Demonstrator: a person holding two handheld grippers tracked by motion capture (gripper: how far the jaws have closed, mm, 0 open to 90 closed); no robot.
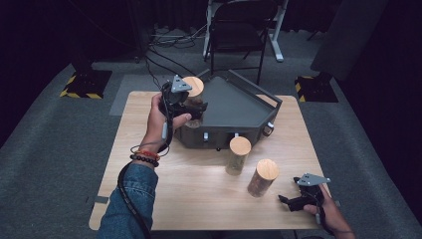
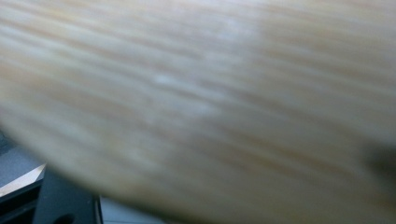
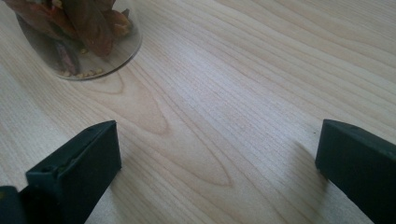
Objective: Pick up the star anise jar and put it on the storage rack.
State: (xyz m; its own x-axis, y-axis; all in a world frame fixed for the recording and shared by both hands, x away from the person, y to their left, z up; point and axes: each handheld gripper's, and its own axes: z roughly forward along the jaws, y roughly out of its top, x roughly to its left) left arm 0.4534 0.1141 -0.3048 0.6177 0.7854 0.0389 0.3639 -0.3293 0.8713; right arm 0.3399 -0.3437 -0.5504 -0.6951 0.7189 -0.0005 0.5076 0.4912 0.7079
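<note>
- Your left hand (image 1: 160, 117) is raised over the table's (image 1: 149, 164) far left part, at the near-left corner of the dark grey tray (image 1: 234, 107).
- Your left gripper (image 1: 191, 107) is clenched around a wood-lidded glass jar (image 1: 194, 92), held up at the tray's left edge. From the high view the round lid shows just behind the gripper's grey plate; whether the jar's base touches the tray, can't tell.
- In the left gripper view, that jar's lid (image 2: 201, 107) sits pressed close to the lens, blurred wood grain across nearly the whole frame; a dark tray edge peeks in bottom left.
- Second jar (image 1: 238, 155) stands upright on the table just in front of the tray.
- Third jar (image 1: 263, 178) stands nearer you and to the right, close to the second, not touching.
- Your right gripper (image 1: 291, 200) rests low at the table's near right edge, jaws spread wide and released, nothing between them.
- In the right gripper view, the base of a jar (image 3: 77, 39) with reddish-brown dried contents stands ahead, well apart from the jaws.
</note>
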